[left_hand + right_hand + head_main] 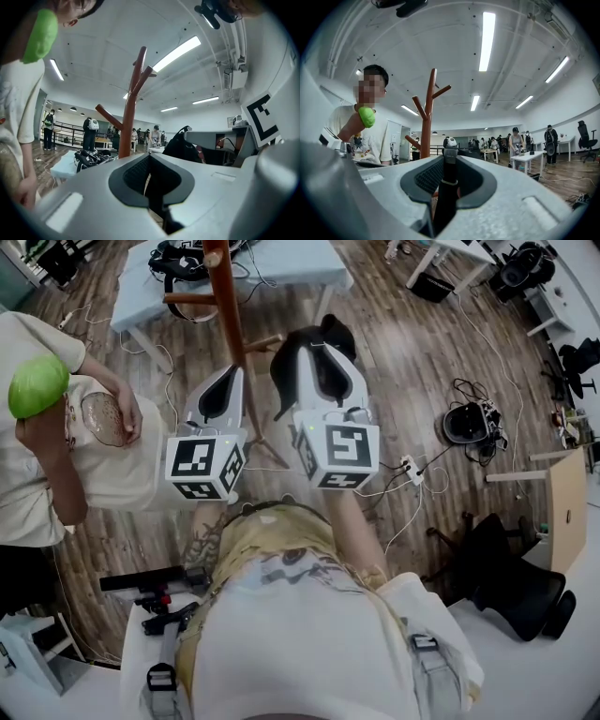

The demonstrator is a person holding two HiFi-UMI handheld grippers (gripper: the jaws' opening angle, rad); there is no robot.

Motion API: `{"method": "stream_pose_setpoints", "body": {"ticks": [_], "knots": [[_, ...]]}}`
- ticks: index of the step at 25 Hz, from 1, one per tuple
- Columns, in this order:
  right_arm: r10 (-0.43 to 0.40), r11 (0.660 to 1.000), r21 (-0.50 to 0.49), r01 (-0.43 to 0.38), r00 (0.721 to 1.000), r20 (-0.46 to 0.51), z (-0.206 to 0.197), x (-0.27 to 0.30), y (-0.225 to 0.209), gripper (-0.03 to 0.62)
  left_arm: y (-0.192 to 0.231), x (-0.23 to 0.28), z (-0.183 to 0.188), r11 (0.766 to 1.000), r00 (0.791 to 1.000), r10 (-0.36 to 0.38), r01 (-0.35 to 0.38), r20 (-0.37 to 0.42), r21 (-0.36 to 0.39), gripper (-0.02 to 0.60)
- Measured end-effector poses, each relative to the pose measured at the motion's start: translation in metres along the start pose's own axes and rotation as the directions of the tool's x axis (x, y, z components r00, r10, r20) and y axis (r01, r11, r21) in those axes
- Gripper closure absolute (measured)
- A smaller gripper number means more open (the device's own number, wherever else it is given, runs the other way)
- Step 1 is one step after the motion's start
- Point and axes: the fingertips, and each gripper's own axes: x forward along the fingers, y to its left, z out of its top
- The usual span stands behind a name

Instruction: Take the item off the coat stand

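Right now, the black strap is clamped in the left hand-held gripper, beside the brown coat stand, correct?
Wrong gripper. The black strap is clamped in the right hand-held gripper, beside the brown coat stand; the right gripper view shows it between the jaws. The left hand-held gripper is empty.

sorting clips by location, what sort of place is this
Probably a big open-plan office or lab hall: a wood floor with pale tables, a black office chair, long ceiling strip lights, and other people standing at tables in the background.
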Motion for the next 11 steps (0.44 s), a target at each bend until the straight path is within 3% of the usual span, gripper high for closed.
{"method": "stream_pose_setpoints", "body": {"ticks": [11], "knots": [[0.029,1.0,-0.003,-0.029,1.0,-0.005,-0.0068,0.0051,-0.0004,0.516,0.0064,0.0032,-0.0075,0.999,0.999,0.033,-0.033,-0.011,-0.009,0.581]]}}
